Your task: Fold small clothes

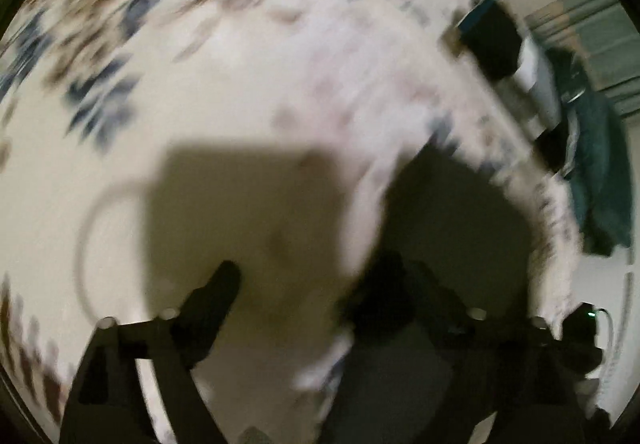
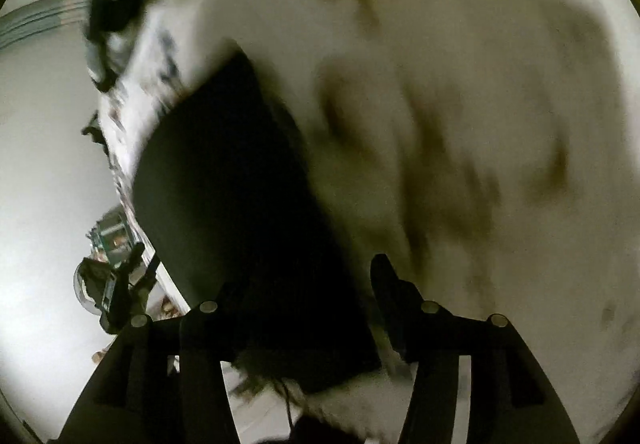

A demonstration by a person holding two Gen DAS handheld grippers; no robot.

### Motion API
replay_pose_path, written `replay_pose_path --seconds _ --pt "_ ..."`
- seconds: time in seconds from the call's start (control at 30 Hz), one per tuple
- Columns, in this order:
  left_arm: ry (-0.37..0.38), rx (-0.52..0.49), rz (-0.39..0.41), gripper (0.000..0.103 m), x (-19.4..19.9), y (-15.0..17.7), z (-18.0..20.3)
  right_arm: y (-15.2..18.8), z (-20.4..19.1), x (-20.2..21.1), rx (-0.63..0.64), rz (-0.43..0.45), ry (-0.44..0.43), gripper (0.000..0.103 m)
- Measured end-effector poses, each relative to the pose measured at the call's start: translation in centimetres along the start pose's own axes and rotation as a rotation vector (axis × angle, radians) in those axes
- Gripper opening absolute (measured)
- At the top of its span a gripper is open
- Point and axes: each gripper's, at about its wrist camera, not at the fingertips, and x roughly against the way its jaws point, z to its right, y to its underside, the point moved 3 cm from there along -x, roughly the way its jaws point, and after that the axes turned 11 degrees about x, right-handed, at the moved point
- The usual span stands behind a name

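Both views are motion-blurred. A dark garment (image 2: 224,180) lies on a white patterned bedspread (image 2: 460,92). In the right wrist view it runs from mid-frame down between my right gripper's (image 2: 304,292) fingers, which stand apart around it. In the left wrist view the same dark cloth (image 1: 448,212) lies at the lower right, by the right finger of my left gripper (image 1: 312,280). The left gripper's jaws are apart, with bare shadowed bedspread (image 1: 224,92) between them.
Folded dark and teal clothes (image 1: 496,40) and a teal garment (image 1: 600,180) lie along the bed's right edge in the left wrist view. Beyond the bed's left edge in the right wrist view are pale floor (image 2: 44,148) and some dark equipment (image 2: 116,292).
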Motion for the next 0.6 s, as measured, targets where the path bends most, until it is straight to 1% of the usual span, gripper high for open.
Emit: replay_pose_path --seconds 0.03,0.07,0.1,0.13,0.17,0.27,0.33,0.37,0.4,0.47,0.5,0.53,0.57,0.6 --pt "-0.010 0.011 -0.015 0.088 -0.2 1.0 -0.7 1.7 0.5 -0.9 -0.037 -0.022 -0.020 0.056" --pt "-0.021 0.026 -0.026 0.088 -0.5 1.9 -1.5 2.7 0.8 -1.2 -0.061 -0.012 -0.034 0.054" --pt "-0.030 0.034 -0.029 0.088 -0.6 2.6 -2.0 3.8 0.8 -1.0 -0.079 0.055 -0.033 0.020" --pt "-0.042 0.036 -0.029 0.088 -0.8 3.4 -2.6 4.5 0.4 -0.7 -0.077 0.111 -0.026 0.008" --pt "-0.053 0.033 -0.021 0.088 -0.9 3.8 -3.0 5.1 -0.1 -0.2 -0.077 0.150 -0.011 0.008" --pt "-0.053 0.021 0.000 0.089 -1.0 4.3 -3.1 7.0 -1.5 1.7 -0.088 0.256 0.018 0.008" --pt "-0.044 0.017 -0.009 0.101 -1.8 4.1 -3.1 8.0 -1.3 1.6 -0.091 0.254 0.045 0.007" --pt "-0.040 0.017 -0.015 0.103 -2.1 4.0 -3.1 8.2 -1.3 1.0 -0.075 0.235 0.075 0.007" --pt "-0.048 0.022 -0.022 0.103 -2.5 3.7 -3.1 8.2 -0.9 0.8 -0.052 0.209 0.104 0.008" --pt "-0.054 0.030 -0.037 0.103 -2.9 3.3 -3.1 7.8 -0.3 -1.1 -0.038 0.110 0.115 0.011" --pt "-0.056 0.030 -0.043 0.103 -3.0 3.1 -3.1 7.5 0.2 -1.2 -0.054 0.093 0.114 0.021" --pt "-0.056 0.031 -0.049 0.103 -3.1 3.0 -3.2 7.2 0.6 -1.1 -0.059 0.089 0.109 0.035" --pt "-0.054 0.032 -0.053 0.103 -3.2 3.0 -3.3 6.8 0.8 -0.8 -0.056 0.100 0.091 0.044" --pt "-0.052 0.031 -0.053 0.103 -3.2 3.0 -3.3 7.2 1.4 0.2 -0.050 0.120 0.069 0.060"
